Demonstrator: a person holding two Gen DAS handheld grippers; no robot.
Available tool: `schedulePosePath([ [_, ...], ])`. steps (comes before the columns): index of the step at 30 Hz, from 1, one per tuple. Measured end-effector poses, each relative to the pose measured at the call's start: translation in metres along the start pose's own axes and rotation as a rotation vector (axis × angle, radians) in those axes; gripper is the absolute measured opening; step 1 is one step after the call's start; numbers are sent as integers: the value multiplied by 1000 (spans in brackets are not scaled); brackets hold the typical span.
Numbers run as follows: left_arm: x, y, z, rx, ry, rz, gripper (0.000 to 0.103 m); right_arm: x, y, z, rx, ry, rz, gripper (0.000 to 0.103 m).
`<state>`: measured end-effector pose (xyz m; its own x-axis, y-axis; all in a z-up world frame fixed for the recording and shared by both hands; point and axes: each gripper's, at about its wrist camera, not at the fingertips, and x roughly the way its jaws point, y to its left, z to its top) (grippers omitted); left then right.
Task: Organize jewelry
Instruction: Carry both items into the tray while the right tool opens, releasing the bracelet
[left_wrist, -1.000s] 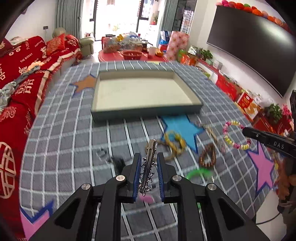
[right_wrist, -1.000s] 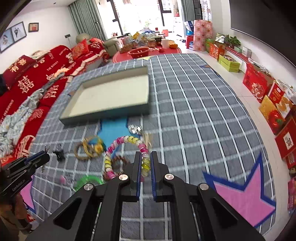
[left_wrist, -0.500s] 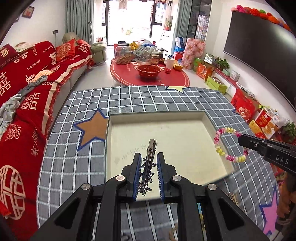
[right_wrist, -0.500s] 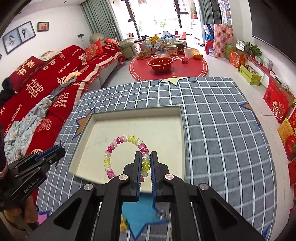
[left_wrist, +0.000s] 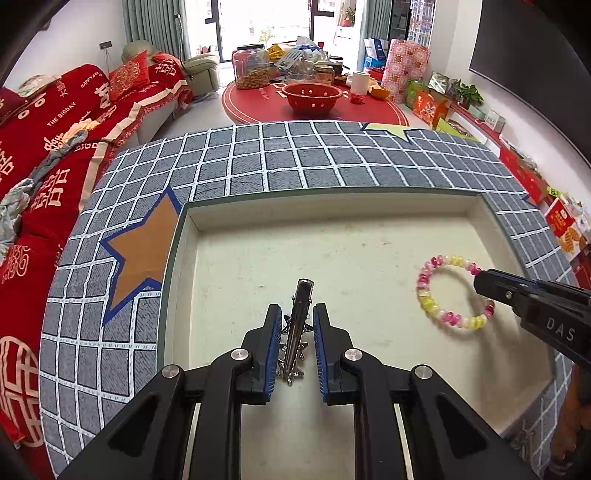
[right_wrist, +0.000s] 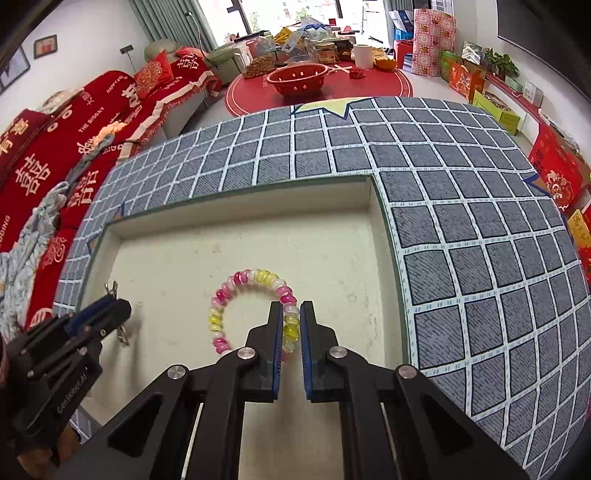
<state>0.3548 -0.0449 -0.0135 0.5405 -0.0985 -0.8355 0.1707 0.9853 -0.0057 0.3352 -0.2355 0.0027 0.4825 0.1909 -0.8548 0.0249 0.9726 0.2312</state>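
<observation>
Left gripper (left_wrist: 294, 325) clamped on a silver hair clip (left_wrist: 297, 325) — clip held lengthwise between the blue pads (left_wrist: 273, 343), tip sticking out toward 12 o'clock, spiky star trim visible lower down between the fingers. Hovering over the near-left part of the shallow cream tray (left_wrist: 369, 236); contact between clip and tray floor not determinable.

Right gripper (right_wrist: 291, 328) pinched on a pink-yellow-white beaded bracelet (right_wrist: 236, 295) — beads squeezed between the pads at the loop's 4 o'clock side, rest of the loop arcing out toward 11 o'clock over the tray floor. Seen from the left wrist, same bracelet (left_wrist: 439, 291) at 3 o'clock, over the right half of the tray, held at its 2 o'clock edge by the black gripper tip (left_wrist: 491, 284). Shadow beneath the loop; resting or lifted — cannot tell.

From the right wrist, left gripper (right_wrist: 110, 306) at 9 o'clock, clip end poking above it, well apart from the bracelet.

Tray sitting on a grey grid-pattern cloth (right_wrist: 480, 240) with an orange star (left_wrist: 144, 243) just beside the tray's left wall. Beyond at 12 o'clock: red round mat with a red colander (left_wrist: 314, 96). Red sofa (left_wrist: 55, 129) at 10 o'clock.
</observation>
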Motion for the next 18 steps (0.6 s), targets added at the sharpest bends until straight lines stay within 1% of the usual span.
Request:
schedulePosePath([
  [4, 9, -6, -4, 33, 18, 44, 31, 6, -4, -5, 12, 20, 10, 10],
  [5, 8, -8, -5, 41, 2, 58, 31, 6, -5, -5, 14, 16, 14, 11],
  [7, 8, -12, -6, 62, 0, 96, 31, 6, -4, -5, 2, 20, 13, 14],
  [8, 7, -13, -5, 65, 2, 102, 31, 6, -3, -5, -4, 22, 16, 22],
  [9, 6, -14, -5, 64, 4, 100, 31, 5, -2, -5, -5, 23, 22, 33],
  [10, 4, -14, -4, 63, 3, 96, 31, 3, -1, -5, -8, 18, 30, 38],
  [11, 0, -15, -4, 59, -5, 94, 31, 1, 1, -5, -7, 12, 30, 52],
  [12, -5, -15, -4, 55, -19, 94, 31, -2, 1, -5, 0, 1, 34, 58],
  [16, -25, -12, -3, 40, -64, 81, 31, -20, -2, 0, 64, -29, 98, 59],
  [17, -31, -12, -3, 38, -77, 78, 31, -27, -3, 0, 76, -41, 110, 60],
  [18, -36, -11, -3, 36, -86, 76, 31, -32, -2, 0, 82, -50, 118, 65],
])
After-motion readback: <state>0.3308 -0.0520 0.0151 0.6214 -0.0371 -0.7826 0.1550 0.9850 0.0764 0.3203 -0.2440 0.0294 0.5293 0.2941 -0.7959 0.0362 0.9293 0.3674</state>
